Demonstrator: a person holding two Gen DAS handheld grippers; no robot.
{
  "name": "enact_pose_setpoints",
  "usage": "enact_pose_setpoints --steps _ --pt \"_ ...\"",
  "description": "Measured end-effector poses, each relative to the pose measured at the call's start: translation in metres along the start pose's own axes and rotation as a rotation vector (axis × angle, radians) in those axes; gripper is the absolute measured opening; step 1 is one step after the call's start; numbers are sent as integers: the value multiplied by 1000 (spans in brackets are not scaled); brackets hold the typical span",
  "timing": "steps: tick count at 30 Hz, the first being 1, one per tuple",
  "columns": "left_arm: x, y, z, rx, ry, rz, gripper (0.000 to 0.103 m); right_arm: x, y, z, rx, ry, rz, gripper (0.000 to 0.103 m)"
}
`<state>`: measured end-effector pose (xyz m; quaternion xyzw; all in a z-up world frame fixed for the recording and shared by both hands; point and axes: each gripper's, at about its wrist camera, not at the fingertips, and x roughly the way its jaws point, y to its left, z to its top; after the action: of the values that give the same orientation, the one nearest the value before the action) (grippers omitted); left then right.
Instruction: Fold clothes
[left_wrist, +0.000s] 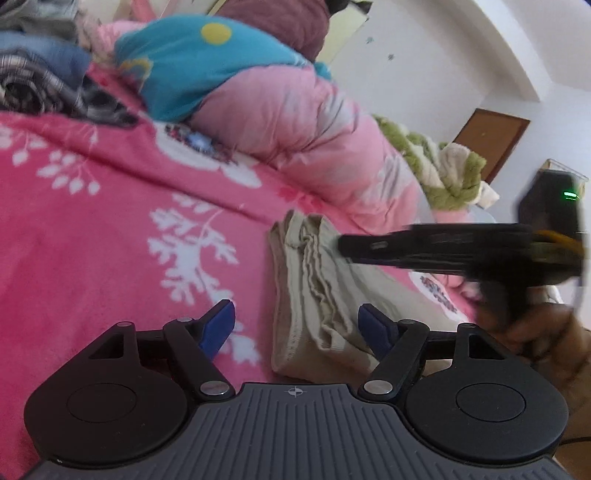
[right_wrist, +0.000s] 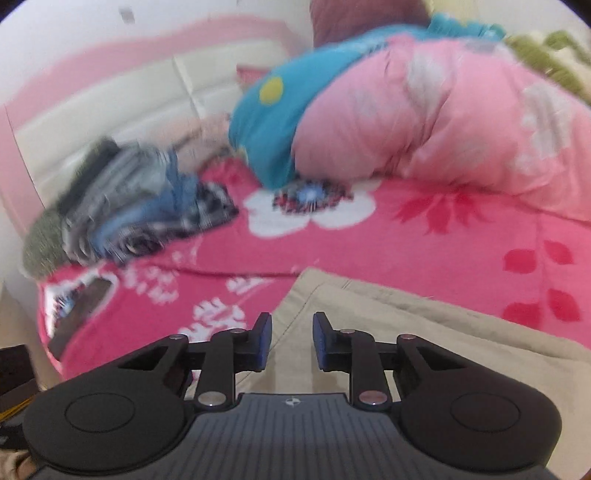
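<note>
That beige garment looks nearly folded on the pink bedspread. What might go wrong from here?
1. The right gripper hovers with jaws apart over the folded beige garment; a snag on its corner may undo the fold.
2. The left gripper stands open beside the stacked edges, where a nudge may shift the layers.
3. The right wrist view is blurred, so a grab may well miss.

Setting: a home bedroom. Evidence: a bed spread with a bright pink floral blanket (left_wrist: 92, 206); a bunched pink and teal quilt (left_wrist: 280, 110) at upper centre; a green-and-cream fleece throw (left_wrist: 443, 166) at right; a pile of loose clothes (right_wrist: 140, 206) at left; a white padded headboard (right_wrist: 110, 110) behind it; white walls and a brown wooden door (left_wrist: 495, 144) at far right.
</note>
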<state>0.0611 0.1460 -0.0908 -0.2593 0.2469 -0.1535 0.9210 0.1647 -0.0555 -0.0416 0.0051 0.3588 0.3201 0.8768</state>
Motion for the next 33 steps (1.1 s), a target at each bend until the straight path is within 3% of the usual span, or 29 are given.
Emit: enact_pose_setpoints --steps 3,7,11,14,18,23,27,30,33 --pt "2 1 -1 14 10 14 72 39 -2 -3 -25 70 -23 23" --pt "2 2 -1 18 10 11 73 47 -9 0 40 63 -7 22" --pt "4 2 -1 23 12 12 73 27 -14 8 73 22 -10 22" --pt "4 3 -1 24 11 12 73 45 -19 9 83 80 -37 22" --pt "1 2 -3 35 -3 7 74 57 -31 12 148 53 -26 23" --pt "-5 -3 -2 53 -31 15 74 -8 -48 11 226 -78 -63 25" --pt "-14 -17 3 111 -74 26 74 -89 -77 -17 298 -174 -142 25" --pt "-14 -38 9 190 -95 25 75 -134 -98 -49 331 -174 -230 25" --pt "-2 -62 17 256 -82 5 75 -146 -113 -77 340 -117 -273 25"
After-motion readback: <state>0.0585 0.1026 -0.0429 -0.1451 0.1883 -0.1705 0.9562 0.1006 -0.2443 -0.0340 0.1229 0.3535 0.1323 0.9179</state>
